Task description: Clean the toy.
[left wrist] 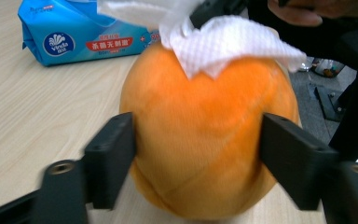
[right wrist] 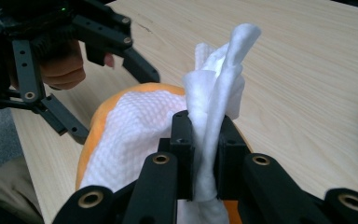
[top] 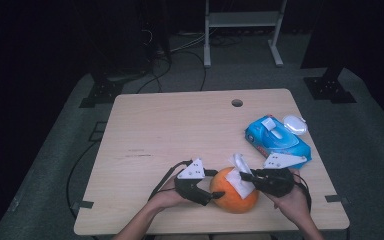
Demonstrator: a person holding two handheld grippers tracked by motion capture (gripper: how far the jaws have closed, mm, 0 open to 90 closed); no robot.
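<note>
An orange plush fruit (top: pixel 235 197) stands near the table's front edge. A white wipe (top: pixel 240 172) lies draped over its top. My right gripper (top: pixel 245 176) comes in from the right and is shut on the wipe's bunched upper part (right wrist: pixel 219 93), which stands up between its jaws (right wrist: pixel 205 140). My left gripper (top: pixel 215 184) sits at the fruit's left side. In the left gripper view the fruit (left wrist: pixel 205 140) is between the two pads (left wrist: pixel 112 158), which stand at its flanks without visibly squeezing it.
A blue pack of wet wipes (top: pixel 277 140) lies at the table's right, with a small white oval object (top: pixel 295 124) behind it. A cable hole (top: pixel 237 103) is near the far edge. The tabletop (top: pixel 170 130) is bare wood on the left and middle.
</note>
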